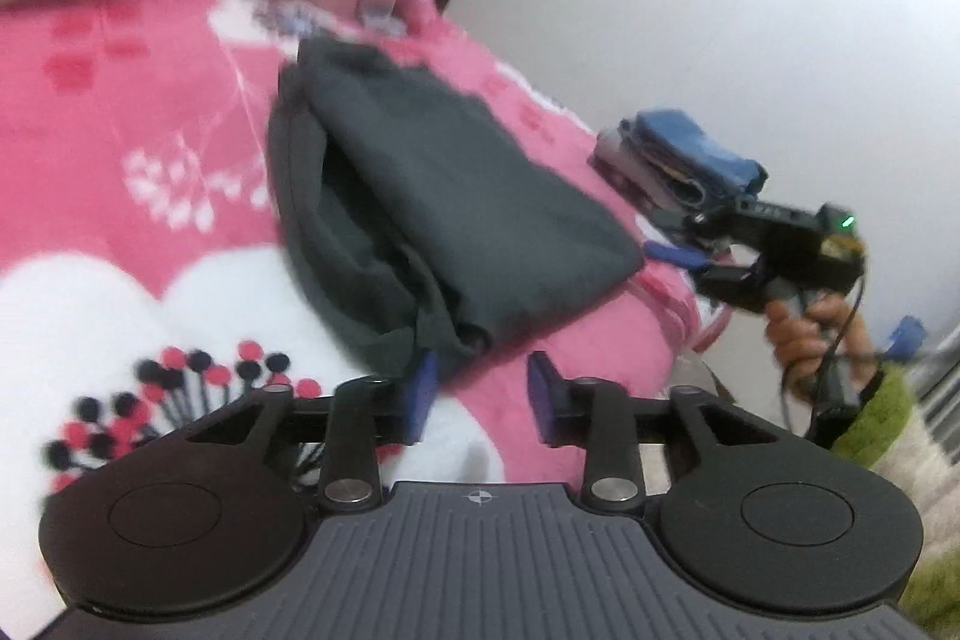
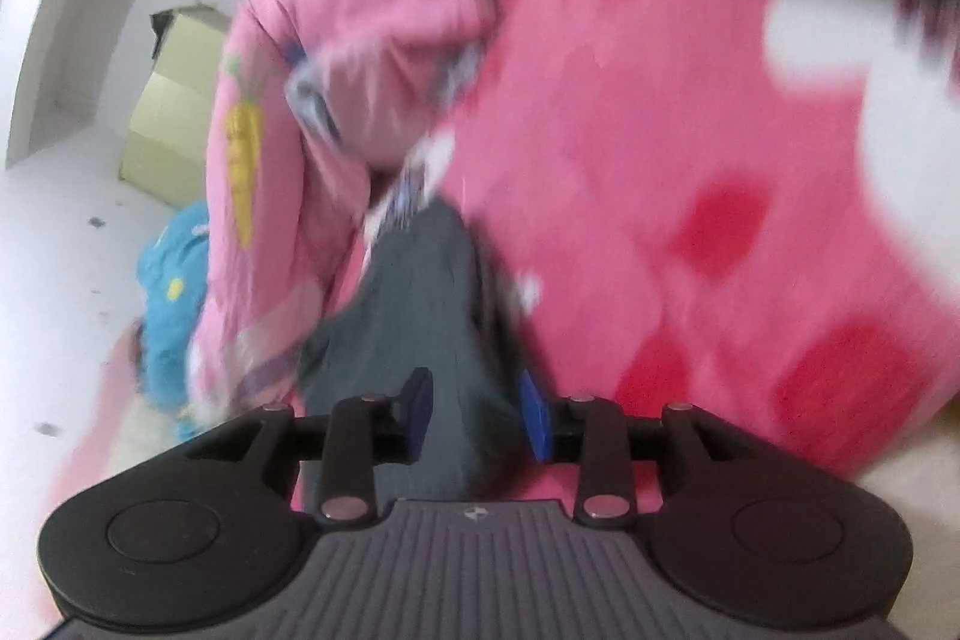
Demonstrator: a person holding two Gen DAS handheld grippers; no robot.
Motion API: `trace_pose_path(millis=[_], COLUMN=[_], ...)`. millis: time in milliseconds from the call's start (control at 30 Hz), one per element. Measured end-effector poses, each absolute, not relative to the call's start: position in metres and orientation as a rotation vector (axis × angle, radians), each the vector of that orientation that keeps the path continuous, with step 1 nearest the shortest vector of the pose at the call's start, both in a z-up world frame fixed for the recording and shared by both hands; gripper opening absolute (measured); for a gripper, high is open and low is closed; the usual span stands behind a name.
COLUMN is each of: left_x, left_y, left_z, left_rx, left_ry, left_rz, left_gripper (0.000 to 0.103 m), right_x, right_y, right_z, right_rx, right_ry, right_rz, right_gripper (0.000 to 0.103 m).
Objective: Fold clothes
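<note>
A dark grey garment (image 1: pixel 432 196) lies folded into a thick rectangle on the pink patterned blanket (image 1: pixel 120 100). My left gripper (image 1: pixel 483 391) stands open just short of the garment's near corner, with nothing between its blue pads (image 1: pixel 420 394). In the same view a hand (image 1: pixel 804 334) holds my right gripper (image 1: pixel 678 256) by the garment's right corner. The right wrist view is blurred; there my right gripper (image 2: pixel 477 412) is open over one end of the grey garment (image 2: pixel 420 292), and the cloth shows through the gap between its fingers.
A stack of folded clothes (image 1: pixel 678 160) with a blue piece on top sits at the bed's far right edge. A bunched pink quilt (image 2: pixel 270 148) lies at the bed's head. A cardboard box (image 2: pixel 168 100) and a blue cloth (image 2: pixel 168 292) sit on the pale floor.
</note>
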State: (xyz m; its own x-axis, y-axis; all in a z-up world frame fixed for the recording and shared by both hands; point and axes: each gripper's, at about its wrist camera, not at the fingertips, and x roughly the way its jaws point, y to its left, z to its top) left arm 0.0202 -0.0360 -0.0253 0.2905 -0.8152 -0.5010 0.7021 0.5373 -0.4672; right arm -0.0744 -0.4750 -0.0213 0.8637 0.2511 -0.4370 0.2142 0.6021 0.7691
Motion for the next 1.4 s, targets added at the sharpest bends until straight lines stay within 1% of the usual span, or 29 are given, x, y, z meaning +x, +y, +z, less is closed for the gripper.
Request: trace_pose_path(millis=[33,67,100,167,233,367,467,567,600,633,667,700,733,767,867,900,1033,1133,1200,1233,1400], left_x=[0.017,0.014,0.012,0.01,0.011,0.011,0.009,0.009,0.008,0.009,0.01,0.012,0.014,0.016,0.031,0.037,0.05,0.055,0.058,0.059,0.067], left_y=[-0.036,-0.036,-0.038,-0.04,-0.04,-0.031,-0.023,-0.025,-0.026,-0.027,-0.03,-0.033,-0.035,-0.038,-0.047,-0.049,-0.053,-0.058,-0.061,-0.062,-0.07], left_z=[-0.023,-0.02,-0.019,-0.019,-0.022,-0.028,-0.031,-0.034,-0.034,-0.034,-0.035,-0.035,-0.035,-0.036,-0.036,-0.036,-0.037,-0.04,-0.041,-0.042,-0.046], left_rx=[-0.149,-0.127,-0.1,-0.041,0.008,0.037,0.049,0.056,0.059,0.062,0.068,0.074,0.079,0.083,0.072,0.067,0.032,0.013,0.001,-0.006,-0.037], left_ry=[0.746,0.722,0.708,0.698,0.707,0.699,0.646,0.601,0.588,0.576,0.567,0.559,0.55,0.545,0.576,0.582,0.583,0.58,0.578,0.577,0.57], left_rz=[-1.008,-0.993,-0.967,-0.905,-0.858,-0.805,-0.745,-0.737,-0.742,-0.747,-0.749,-0.752,-0.754,-0.756,-0.718,-0.7,-0.713,-0.761,-0.792,-0.808,-0.886], left_gripper=[0.04,0.043,0.049,0.054,0.054,0.054,0.053,0.052,0.052,0.052,0.052,0.052,0.052,0.052,0.051,0.05,0.049,0.048,0.044,0.043,0.042], right_x=[-0.078,-0.079,-0.073,-0.052,-0.029,0.014,0.034,0.04,0.043,0.048,0.054,0.059,0.061,0.062,0.056,0.054,0.047,0.044,0.043,0.042,0.042], right_y=[-0.469,-0.462,-0.448,-0.408,-0.367,-0.287,-0.252,-0.236,-0.234,-0.232,-0.231,-0.233,-0.236,-0.242,-0.261,-0.266,-0.283,-0.289,-0.29,-0.29,-0.29], right_z=[-0.007,0.005,0.014,0.026,0.037,0.024,0.013,0.003,0.0,-0.004,-0.008,-0.012,-0.013,-0.013,-0.007,-0.005,0.001,0.004,0.004,0.003,0.0], right_rx=[0.879,0.823,0.765,0.614,0.46,0.218,0.093,-0.014,-0.031,-0.046,-0.055,-0.047,-0.016,0.03,0.173,0.203,0.304,0.353,0.374,0.382,0.401], right_ry=[0.524,0.506,0.514,0.566,0.62,0.75,0.79,0.806,0.814,0.829,0.846,0.856,0.861,0.858,0.818,0.807,0.772,0.745,0.728,0.72,0.717], right_rz=[0.009,0.006,0.034,0.112,0.186,0.276,0.283,0.254,0.249,0.242,0.228,0.219,0.213,0.207,0.2,0.201,0.215,0.231,0.233,0.235,0.251], right_gripper=[0.036,0.041,0.05,0.058,0.058,0.057,0.057,0.057,0.055,0.051,0.038,0.028,0.008,0.005,0.004,0.004,0.004,0.004,0.004,0.004,0.005])
